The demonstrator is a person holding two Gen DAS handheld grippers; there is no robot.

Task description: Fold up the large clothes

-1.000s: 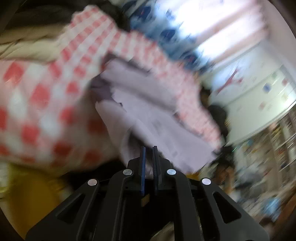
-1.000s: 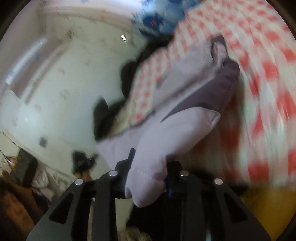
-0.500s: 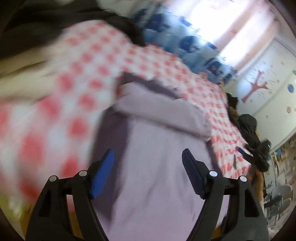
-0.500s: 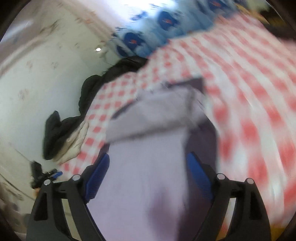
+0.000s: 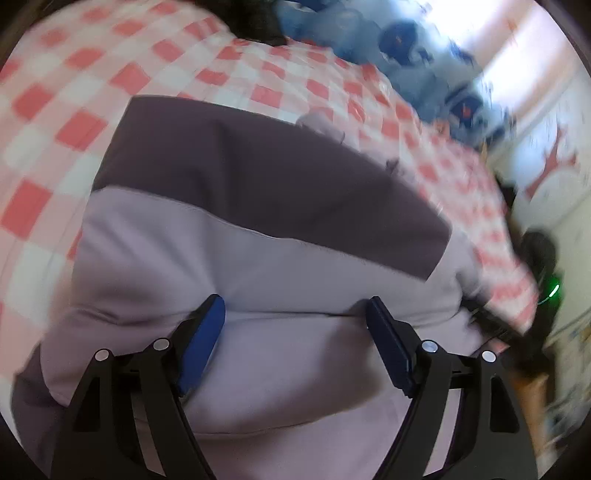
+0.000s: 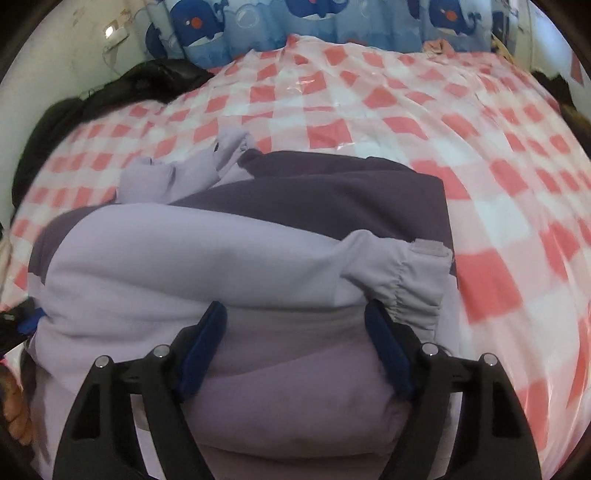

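A jacket in lilac and dark purple [image 5: 258, 258] lies folded on the red-and-white checked bed cover [image 5: 92, 92]. My left gripper [image 5: 295, 301] hangs just over its near lilac part. The jaws are opening, and the blue pads stand apart from the cloth beneath. In the right wrist view the same jacket [image 6: 184, 251] shows a gathered sleeve cuff [image 6: 417, 280] lying across its right side. My right gripper [image 6: 295, 304] sits over the near edge, its jaws wide but closing. Lilac cloth bulges up between the pads, and they do not press on it.
The checked cover [image 6: 369, 110] spreads far beyond the jacket on every side. A black heap of clothes [image 6: 110, 88] lies at the bed's far left corner. A blue whale-print curtain [image 6: 295, 22] hangs behind the bed. A person's fingers [image 6: 14, 410] show at the lower left edge.
A second ago both grippers were shut on the jacket and carrying it. Both have opened and let go, and the jacket now lies folded on the bed below them.
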